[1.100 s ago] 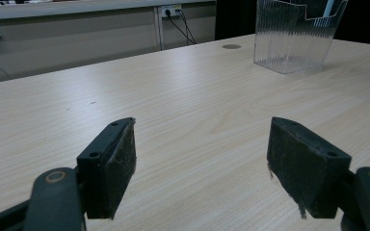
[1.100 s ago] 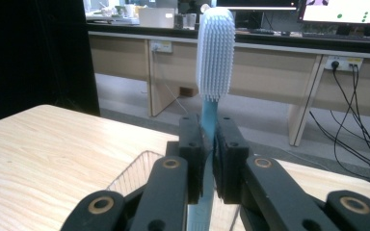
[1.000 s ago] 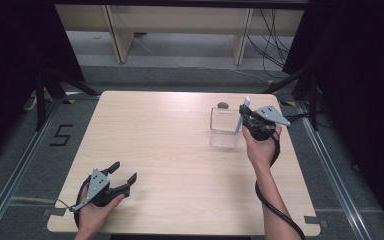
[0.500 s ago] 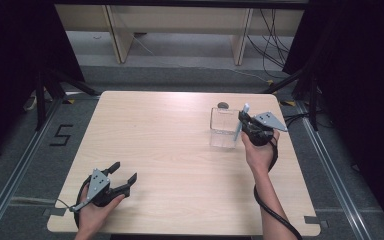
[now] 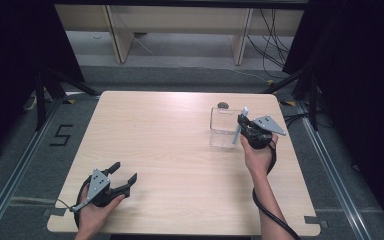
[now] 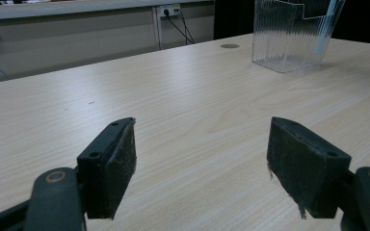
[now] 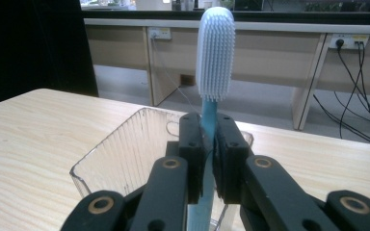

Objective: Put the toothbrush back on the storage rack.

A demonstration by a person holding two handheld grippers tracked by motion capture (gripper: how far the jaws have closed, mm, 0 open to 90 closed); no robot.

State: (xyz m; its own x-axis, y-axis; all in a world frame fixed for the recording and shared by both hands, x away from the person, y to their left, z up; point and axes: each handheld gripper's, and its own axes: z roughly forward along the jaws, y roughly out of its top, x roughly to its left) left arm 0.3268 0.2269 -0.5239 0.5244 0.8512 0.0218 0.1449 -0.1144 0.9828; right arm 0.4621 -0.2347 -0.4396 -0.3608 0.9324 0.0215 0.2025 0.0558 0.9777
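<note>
Right gripper view alone reveals bristles on the clamped toothbrush (image 7: 215,48).

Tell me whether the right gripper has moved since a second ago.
Yes. The right gripper, shut on the toothbrush, has sunk lower against the clear holder, bringing the handle down into it.

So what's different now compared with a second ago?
The right gripper, shut on a toothbrush, has come down a little, lowering the brush, handle first, into the clear ribbed holder. The grip has not changed: the jaws stay clamped on the handle. The left gripper stays open and resting near the front left of the table, and the holder stands where it was.
</note>
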